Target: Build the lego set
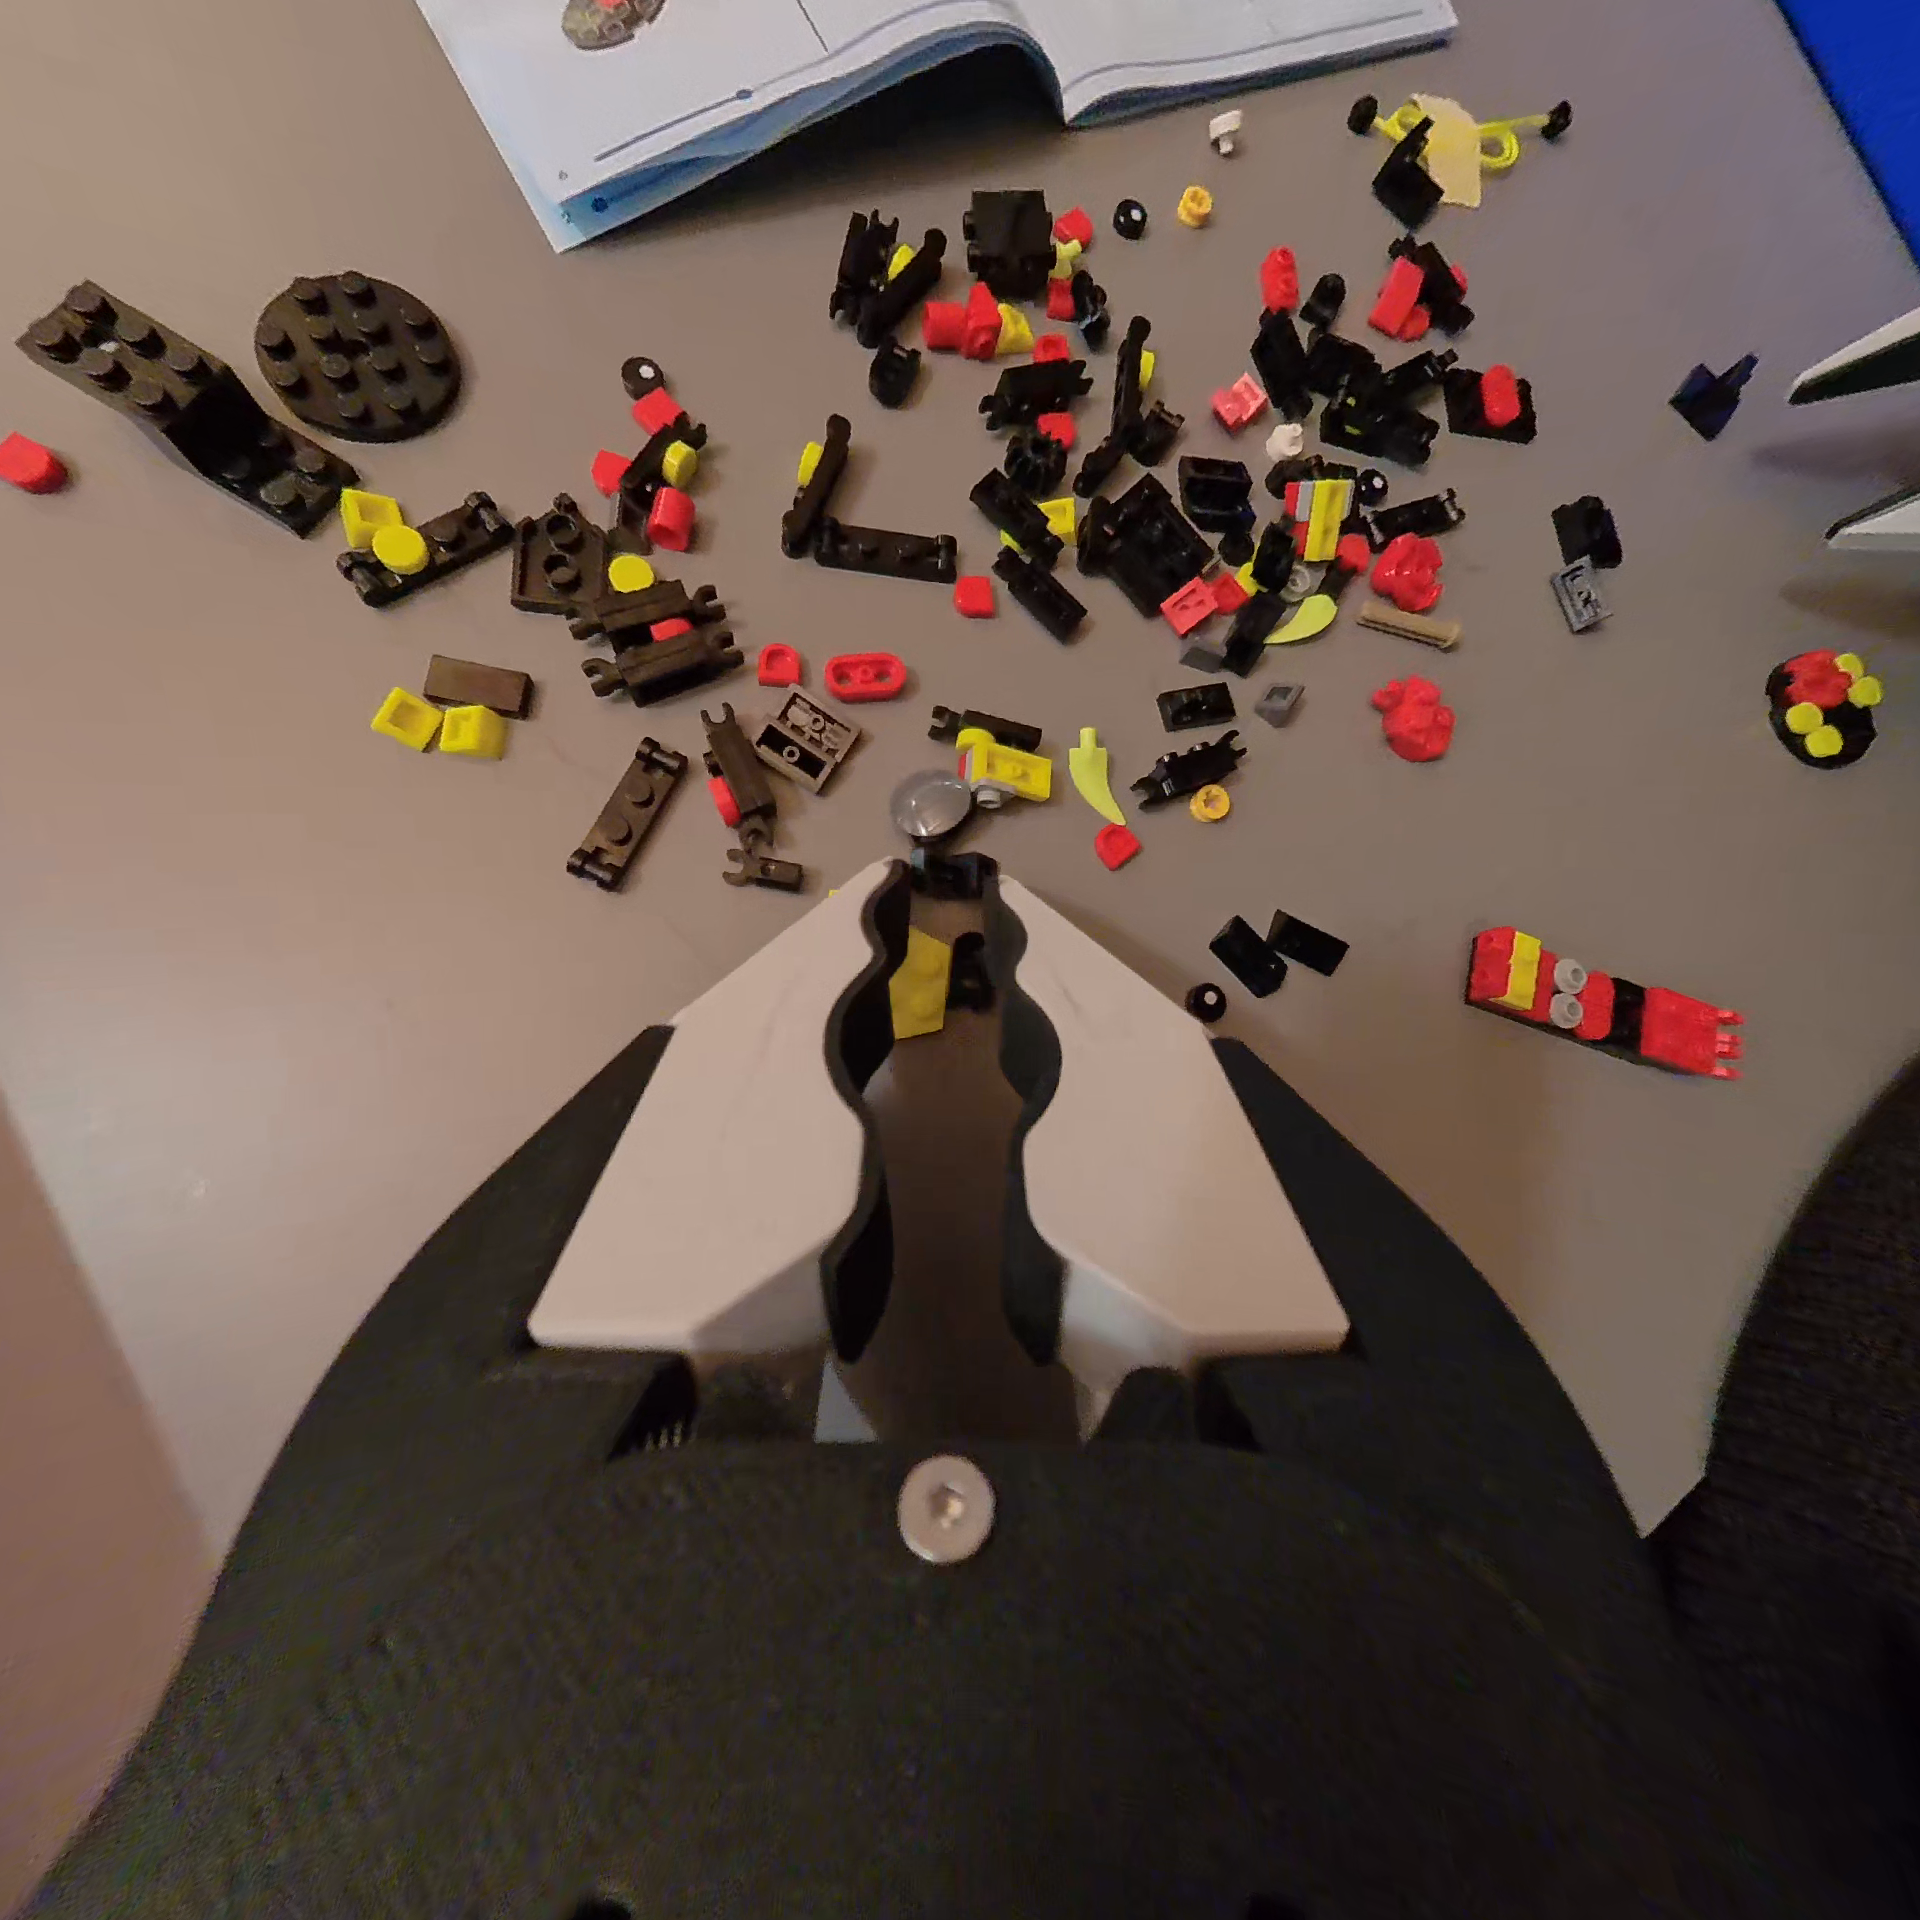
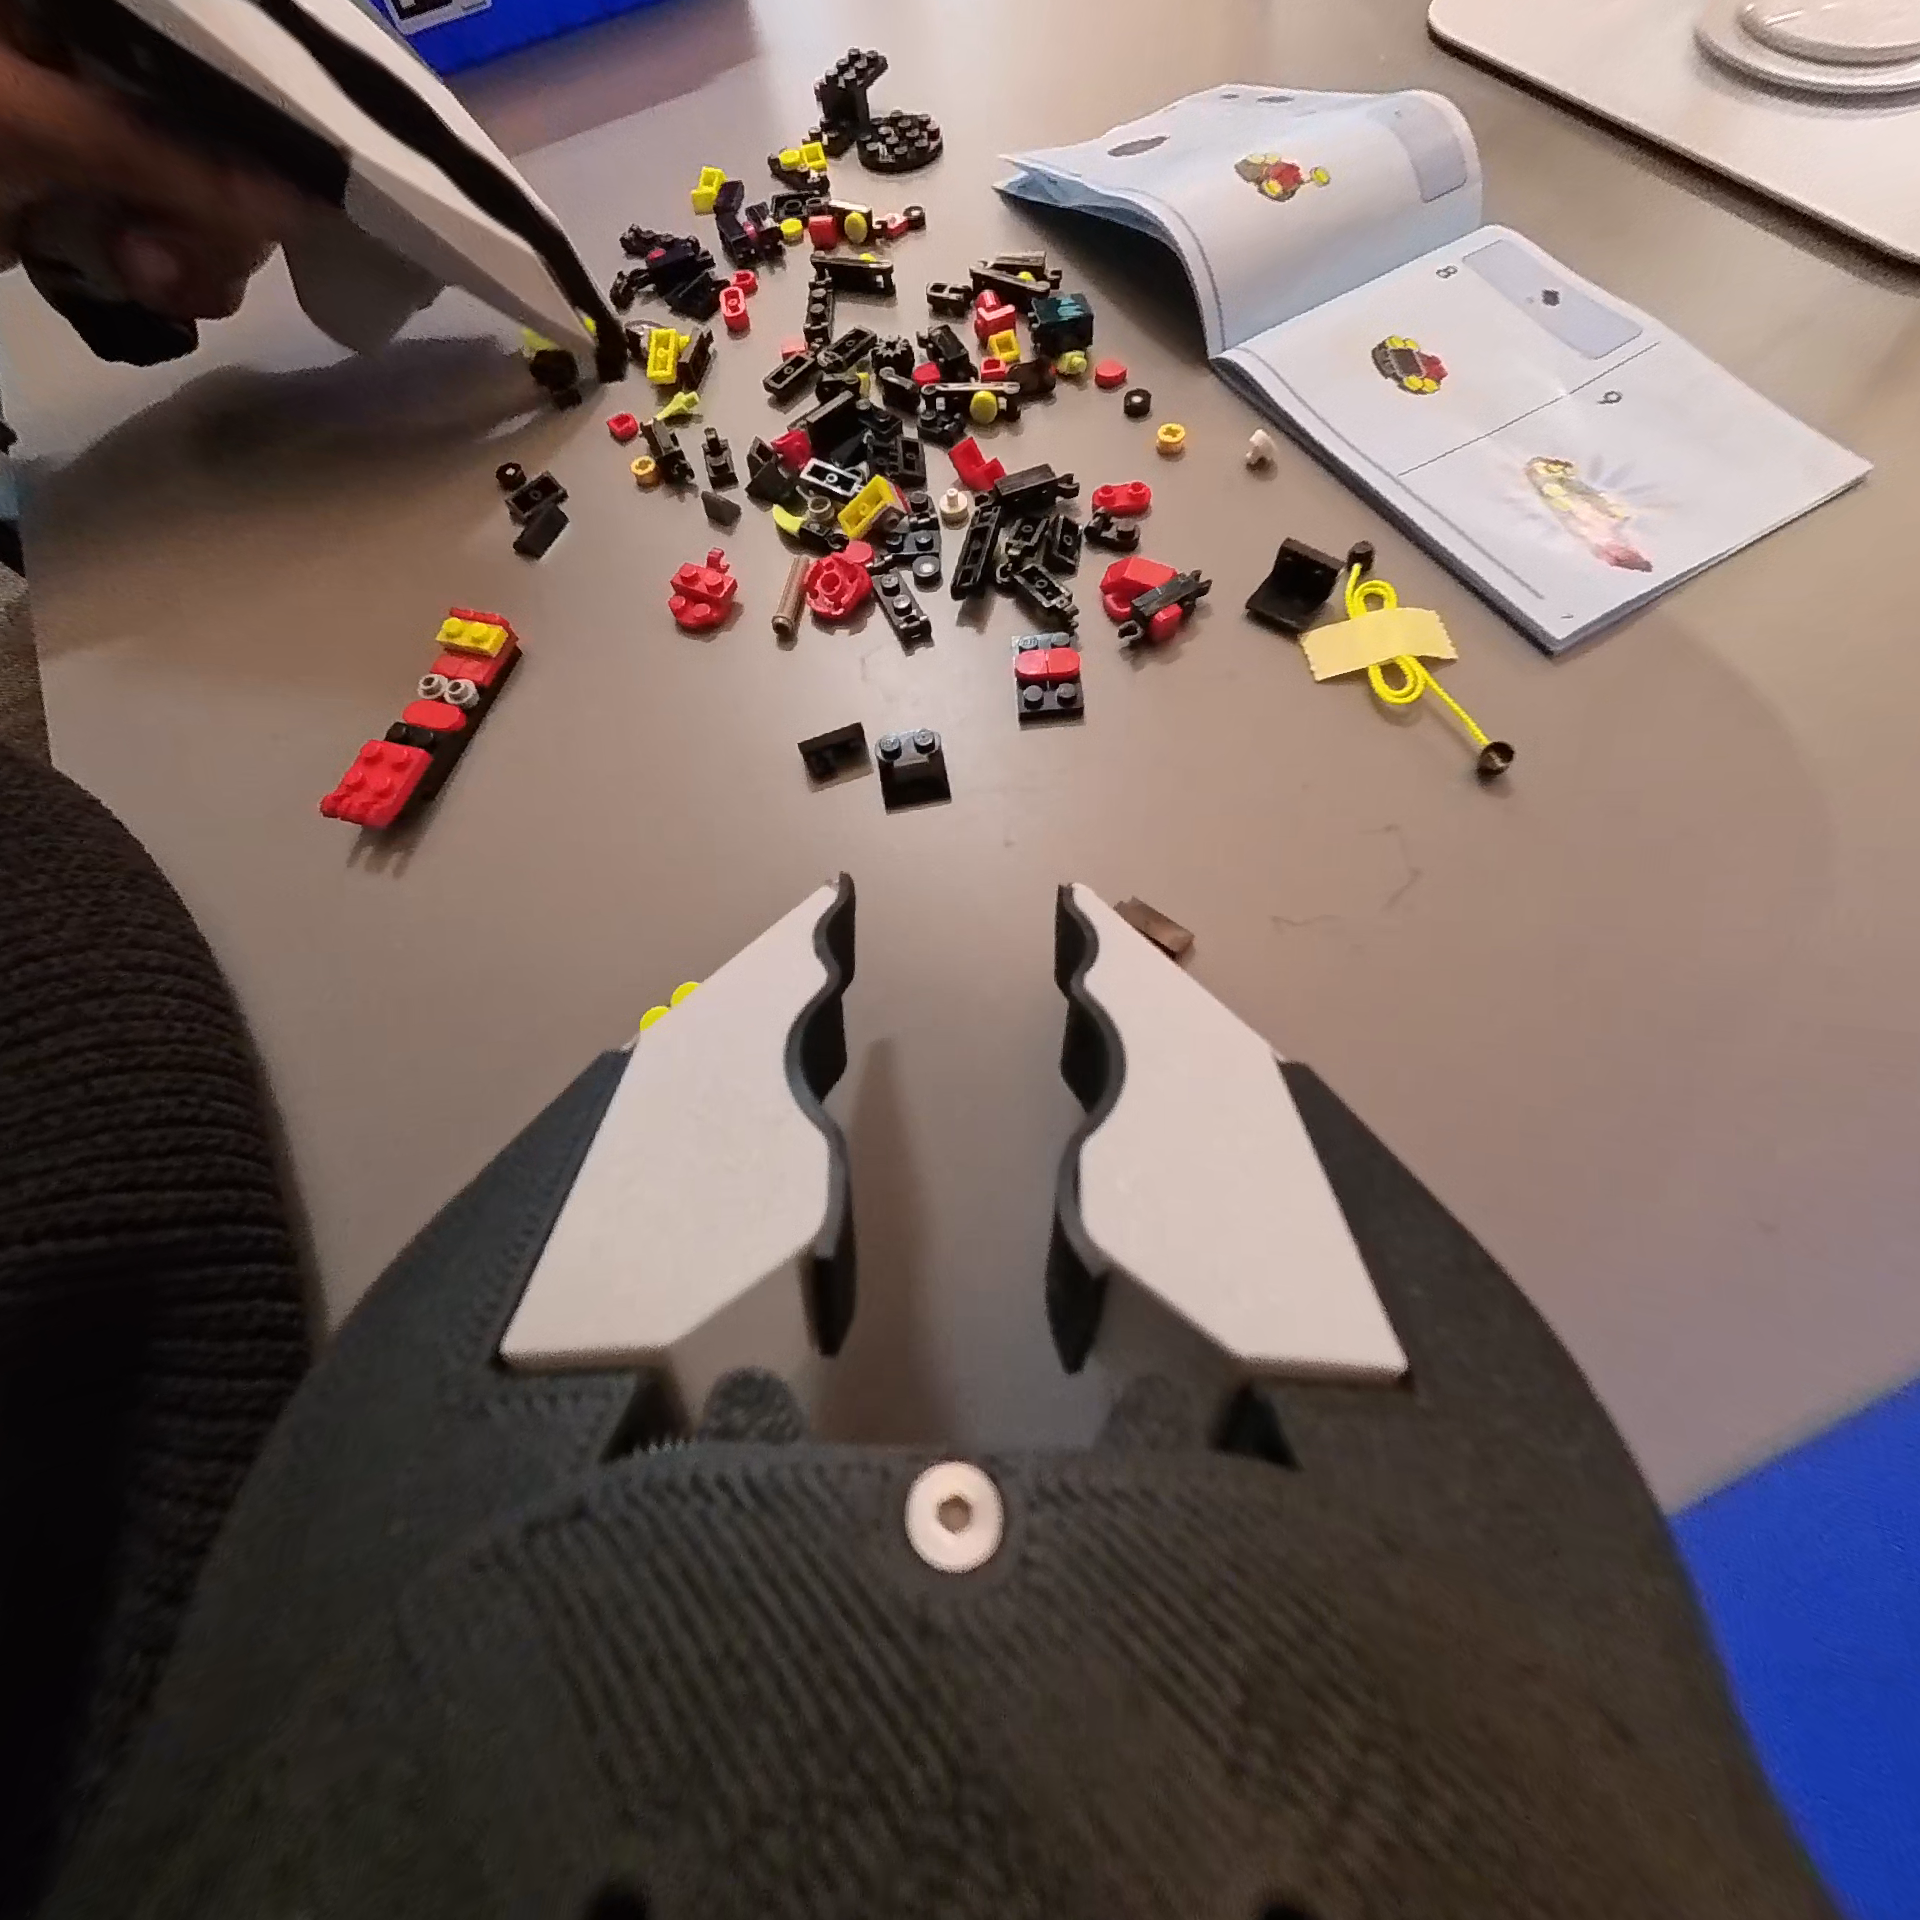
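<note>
Lego pieces (image 2: 883,416) lie scattered across the middle of the grey surface (image 2: 1455,1039), black, red and yellow, loosely spread rather than sorted, which in my judgement leaves each one visible for picking.

Left tongs (image 1: 940,883) are clamped on a small black and yellow sub-assembly (image 1: 925,977), gripped well back between the wavy inner pads so that only its black tip pokes out forward. The tips hover low at the near edge of the scatter, just beside a grey dish piece (image 1: 932,802). That low, nose-down hold suggests a part is being joined or fetched there; which one I cannot tell.

Right tongs (image 2: 954,904) stand apart and hold nothing, resting near the person's body over bare surface. A small dark tile (image 2: 1158,925) lies just to the right of the right tip, and something yellow (image 2: 665,1008) peeks from beneath the left finger. I judge this hand to be waiting in reserve.

A red and black partial build (image 2: 421,727) sits on the near left, well apart from the loose pile, presumably set aside to keep finished work from being disturbed. An open instruction booklet (image 2: 1455,364) lies on the far right, pages up and within sight for reference. A yellow string (image 2: 1392,665) with a tape tab lies near the booklet. A black round plate (image 1: 358,358) and black stepped block (image 1: 177,405) sit at the far left of the pile.
</note>
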`<state>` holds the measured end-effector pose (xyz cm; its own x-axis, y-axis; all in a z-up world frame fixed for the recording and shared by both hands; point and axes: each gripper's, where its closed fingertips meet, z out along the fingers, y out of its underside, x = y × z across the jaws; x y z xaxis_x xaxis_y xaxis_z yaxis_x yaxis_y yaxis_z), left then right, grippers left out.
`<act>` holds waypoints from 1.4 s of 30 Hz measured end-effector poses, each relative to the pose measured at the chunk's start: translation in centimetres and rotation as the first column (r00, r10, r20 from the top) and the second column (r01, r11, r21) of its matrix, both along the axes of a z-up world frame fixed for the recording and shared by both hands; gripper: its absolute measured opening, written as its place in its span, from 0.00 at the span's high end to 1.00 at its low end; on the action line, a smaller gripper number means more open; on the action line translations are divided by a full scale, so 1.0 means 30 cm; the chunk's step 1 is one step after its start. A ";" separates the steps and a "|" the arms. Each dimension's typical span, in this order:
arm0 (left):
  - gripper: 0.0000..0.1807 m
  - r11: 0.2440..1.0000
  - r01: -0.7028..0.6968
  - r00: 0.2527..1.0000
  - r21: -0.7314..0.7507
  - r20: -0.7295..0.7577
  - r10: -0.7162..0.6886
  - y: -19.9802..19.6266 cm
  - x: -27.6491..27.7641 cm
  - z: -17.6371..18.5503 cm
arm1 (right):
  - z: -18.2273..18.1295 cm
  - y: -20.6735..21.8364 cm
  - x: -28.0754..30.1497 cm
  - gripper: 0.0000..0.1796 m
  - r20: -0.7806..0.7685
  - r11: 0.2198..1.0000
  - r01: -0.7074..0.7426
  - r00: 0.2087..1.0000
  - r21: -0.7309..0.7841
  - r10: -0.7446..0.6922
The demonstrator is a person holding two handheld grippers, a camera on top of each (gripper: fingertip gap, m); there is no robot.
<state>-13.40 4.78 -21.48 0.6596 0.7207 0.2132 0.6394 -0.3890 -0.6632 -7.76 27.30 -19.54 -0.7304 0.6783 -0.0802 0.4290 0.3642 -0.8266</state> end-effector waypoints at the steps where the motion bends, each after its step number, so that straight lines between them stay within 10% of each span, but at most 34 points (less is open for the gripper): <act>1: 0.94 1.000 -0.004 1.000 0.013 -0.002 0.004 0.000 -0.002 0.006 | 0.000 0.000 0.000 0.79 0.000 1.000 0.000 1.000 0.001 0.000; 20: 0.88 0.980 0.107 0.994 0.169 -0.026 -0.104 0.084 0.036 0.072 | -0.004 -0.002 0.003 0.79 0.007 1.000 -0.004 1.000 0.005 0.004; 42: 0.90 0.976 0.215 0.974 0.016 -0.076 -0.214 0.180 0.058 0.013 | 0.001 -0.005 0.009 0.79 0.008 1.000 -0.011 1.000 -0.004 0.011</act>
<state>-11.64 10.18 -21.09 0.8127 0.5560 0.1741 0.4923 -0.4956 -0.7156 -7.48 27.16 -19.52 -0.7370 0.6700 -0.0888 0.4319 0.3658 -0.8244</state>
